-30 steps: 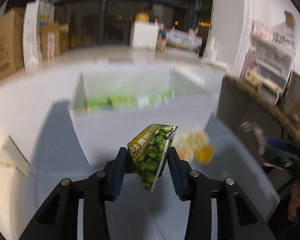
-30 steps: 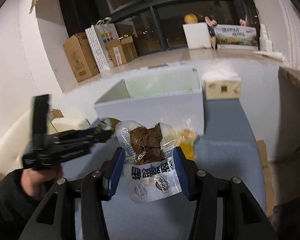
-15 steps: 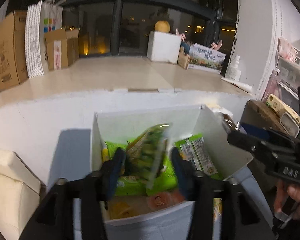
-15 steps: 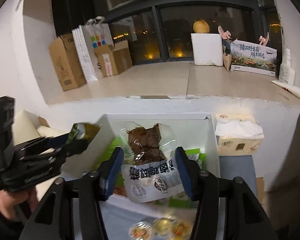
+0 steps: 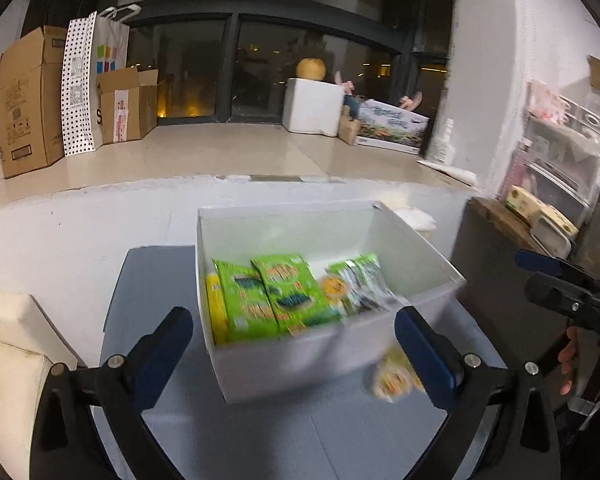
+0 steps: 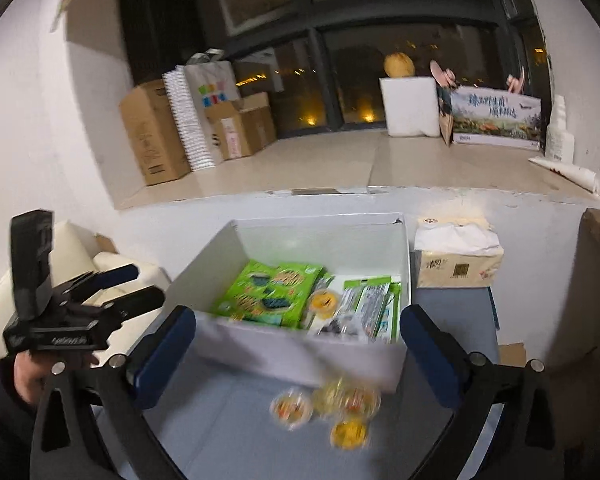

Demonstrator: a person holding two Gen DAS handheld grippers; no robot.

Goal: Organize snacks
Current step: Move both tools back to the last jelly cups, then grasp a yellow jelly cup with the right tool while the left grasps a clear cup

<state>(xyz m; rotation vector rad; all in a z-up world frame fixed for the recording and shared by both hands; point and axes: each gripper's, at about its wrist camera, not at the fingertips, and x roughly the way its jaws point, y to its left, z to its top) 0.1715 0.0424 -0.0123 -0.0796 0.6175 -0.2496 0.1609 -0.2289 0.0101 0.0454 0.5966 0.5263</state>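
A white box (image 5: 300, 364) stands on the grey table and holds green snack packets (image 5: 276, 296) and several smaller packets (image 5: 360, 284), blurred. My left gripper (image 5: 292, 316) hangs in front of the box, its jaws opening wide with nothing between them. My right gripper (image 6: 298, 316) is likewise opening and empty before the same box (image 6: 300, 356). Green packets (image 6: 272, 292) and a dark packet (image 6: 336, 326) lie inside. Several jelly cups (image 6: 332, 404) sit on the table before the box. Each gripper shows in the other's view: the right one (image 5: 560, 288), the left one (image 6: 112, 284).
A tissue pack (image 6: 456, 260) stands right of the box. A cream cushion (image 5: 8, 360) lies at the left, a dark counter (image 5: 500, 264) at the right. Cardboard boxes (image 5: 28, 100) and a white foam box (image 5: 312, 106) stand on the window ledge behind.
Both grippers carried their packets from the table to above the box, then opened and let them go. The green packet and the brown meat packet have left the jaws.
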